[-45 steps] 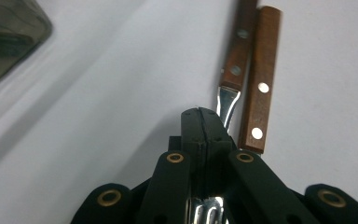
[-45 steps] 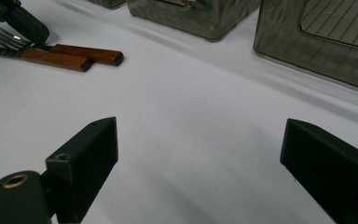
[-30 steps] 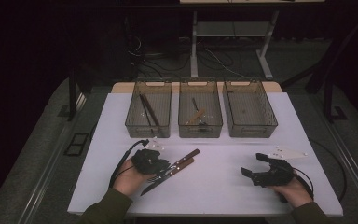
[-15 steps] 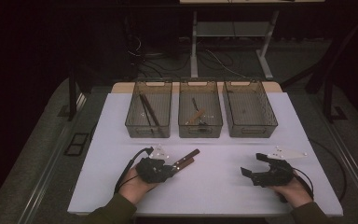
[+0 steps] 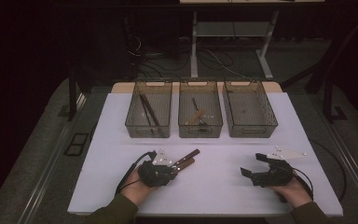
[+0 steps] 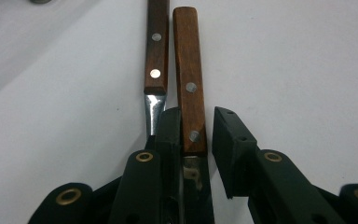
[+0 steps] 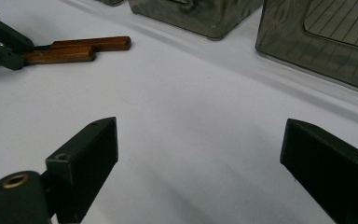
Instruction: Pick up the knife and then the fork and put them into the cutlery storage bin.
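On the white tabletop (image 5: 121, 140), the left gripper (image 5: 170, 171) has advanced rightward over the past second onto two wooden-handled knives (image 6: 189, 84) lying side by side at near centre. Its jaws, narrowly parted, now straddle the right-hand knife at the handle's base without yet clamping; a pickup appears imminent. Three mesh bins (image 5: 200, 114) stand beyond. The right gripper (image 5: 254, 173) rests at near right, jaws wide and empty.

two knives (image 5: 185, 161) lie before three bins (image 5: 200, 115).
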`<state>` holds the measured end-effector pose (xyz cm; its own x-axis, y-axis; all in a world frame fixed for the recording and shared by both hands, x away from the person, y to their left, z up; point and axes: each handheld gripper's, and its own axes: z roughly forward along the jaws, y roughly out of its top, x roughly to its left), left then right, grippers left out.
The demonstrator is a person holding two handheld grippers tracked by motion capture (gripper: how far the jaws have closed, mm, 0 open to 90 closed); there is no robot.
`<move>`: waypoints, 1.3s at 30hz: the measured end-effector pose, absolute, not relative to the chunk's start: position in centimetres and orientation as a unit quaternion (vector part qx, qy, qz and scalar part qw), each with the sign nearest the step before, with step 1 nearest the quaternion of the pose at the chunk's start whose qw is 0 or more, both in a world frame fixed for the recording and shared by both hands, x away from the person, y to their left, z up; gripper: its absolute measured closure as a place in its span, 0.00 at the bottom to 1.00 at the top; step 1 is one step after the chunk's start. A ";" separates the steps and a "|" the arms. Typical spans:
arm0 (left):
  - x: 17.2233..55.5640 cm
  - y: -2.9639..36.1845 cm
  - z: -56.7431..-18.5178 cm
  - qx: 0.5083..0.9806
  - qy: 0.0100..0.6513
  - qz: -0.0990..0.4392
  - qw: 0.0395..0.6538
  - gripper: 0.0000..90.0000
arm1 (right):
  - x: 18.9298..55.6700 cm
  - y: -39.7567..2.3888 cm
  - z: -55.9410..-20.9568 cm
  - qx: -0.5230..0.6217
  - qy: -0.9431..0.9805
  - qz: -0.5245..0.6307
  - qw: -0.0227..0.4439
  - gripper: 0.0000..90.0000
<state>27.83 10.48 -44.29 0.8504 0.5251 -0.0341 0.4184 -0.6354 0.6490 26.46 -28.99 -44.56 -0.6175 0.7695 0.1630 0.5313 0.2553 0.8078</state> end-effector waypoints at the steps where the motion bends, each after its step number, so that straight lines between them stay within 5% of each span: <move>1: 27.9 10.5 -44.3 0.901 0.261 0.078 0.339 0.81 | 26.4 -29.0 -44.6 0.416 0.781 0.447 0.133 0.12; 28: 27.9 9.8 -42.8 0.909 0.224 0.035 0.351 0.86 | 26.7 -28.9 -44.6 0.401 0.791 0.448 0.115 0.12; 39: 28.2 7.8 -40.6 0.918 0.161 0.013 0.362 0.86 | 26.8 -28.5 -42.8 0.341 0.812 0.471 0.043 0.12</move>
<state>28.21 7.85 -40.60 0.9476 0.3058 -0.0923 0.2866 -0.6861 0.6687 26.80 -28.55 -42.81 -0.7634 0.5944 0.2528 0.5142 0.3224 0.7947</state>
